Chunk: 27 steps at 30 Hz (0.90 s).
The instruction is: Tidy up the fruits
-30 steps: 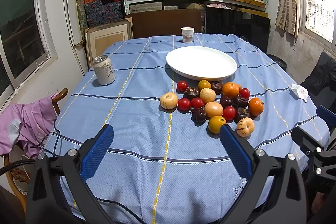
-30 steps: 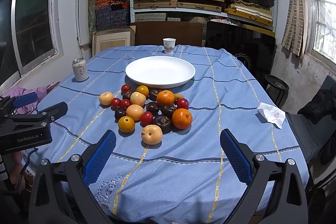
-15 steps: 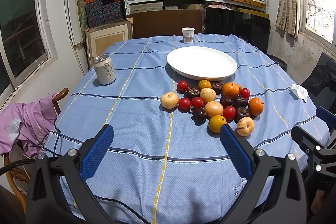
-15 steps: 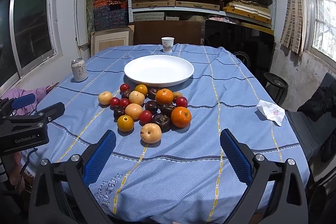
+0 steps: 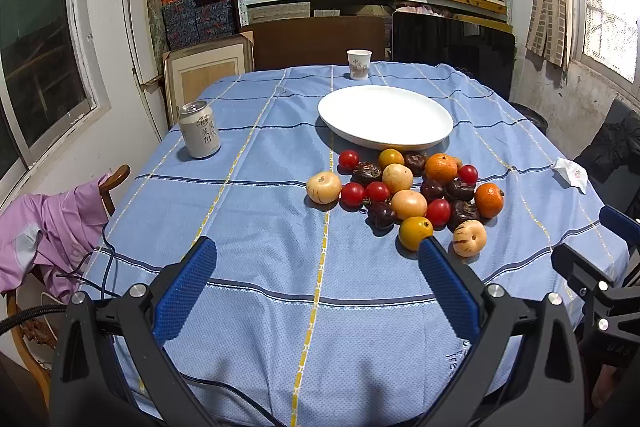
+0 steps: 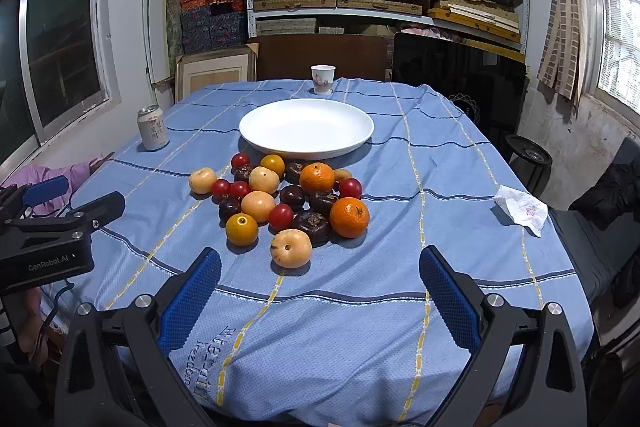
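A pile of fruit (image 5: 408, 193) lies on the blue tablecloth: oranges, red cherry tomatoes, dark fruits, pale round fruits and yellow ones. It also shows in the right wrist view (image 6: 280, 201). An empty white plate (image 5: 386, 117) (image 6: 306, 127) sits just behind the pile. My left gripper (image 5: 316, 251) is open and empty, above the cloth in front of and left of the pile. My right gripper (image 6: 318, 261) is open and empty, just in front of the nearest pale fruit (image 6: 291, 248).
A drink can (image 5: 199, 129) stands at the left, a paper cup (image 5: 359, 64) at the far edge, a crumpled tissue (image 6: 522, 209) at the right. A chair with pink cloth (image 5: 48, 231) is at the table's left. Shelves of boxes fill the back wall.
Both grippers have moved slightly forward toward the fruit pile. Nothing on the table has moved.
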{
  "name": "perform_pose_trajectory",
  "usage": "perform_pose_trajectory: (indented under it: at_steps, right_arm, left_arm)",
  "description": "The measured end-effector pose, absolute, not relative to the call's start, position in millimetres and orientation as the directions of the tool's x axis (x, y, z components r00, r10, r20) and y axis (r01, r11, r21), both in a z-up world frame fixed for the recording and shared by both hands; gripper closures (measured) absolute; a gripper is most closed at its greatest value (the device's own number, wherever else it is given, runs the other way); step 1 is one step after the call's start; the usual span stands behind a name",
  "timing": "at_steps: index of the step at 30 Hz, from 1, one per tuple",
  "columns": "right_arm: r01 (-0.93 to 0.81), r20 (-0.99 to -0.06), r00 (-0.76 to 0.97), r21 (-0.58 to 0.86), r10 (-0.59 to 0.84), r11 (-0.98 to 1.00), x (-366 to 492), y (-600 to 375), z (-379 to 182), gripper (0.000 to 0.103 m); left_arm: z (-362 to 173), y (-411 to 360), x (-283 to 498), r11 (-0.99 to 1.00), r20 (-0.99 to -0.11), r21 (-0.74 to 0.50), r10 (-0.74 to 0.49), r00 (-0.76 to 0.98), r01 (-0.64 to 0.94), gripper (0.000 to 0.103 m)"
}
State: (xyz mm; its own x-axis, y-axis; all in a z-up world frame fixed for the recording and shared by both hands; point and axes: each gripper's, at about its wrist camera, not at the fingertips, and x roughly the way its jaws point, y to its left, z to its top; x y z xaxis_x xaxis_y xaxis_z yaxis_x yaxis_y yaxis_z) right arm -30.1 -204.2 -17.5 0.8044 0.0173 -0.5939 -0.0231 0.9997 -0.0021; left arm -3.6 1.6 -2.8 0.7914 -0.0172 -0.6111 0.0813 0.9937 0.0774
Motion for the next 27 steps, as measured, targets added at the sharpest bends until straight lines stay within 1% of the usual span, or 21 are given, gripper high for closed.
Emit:
perform_pose_trajectory:
  at_steps: [27]
  right_arm:
    - [-0.034, -0.597, 0.802, 0.002, 0.029, 0.999, -31.2, -202.2, -19.2, 0.003]
  left_arm:
    - [-2.5, 1.6, -2.5, 0.994, -0.614, 0.076, -0.018, 0.789, 0.082, 0.004]
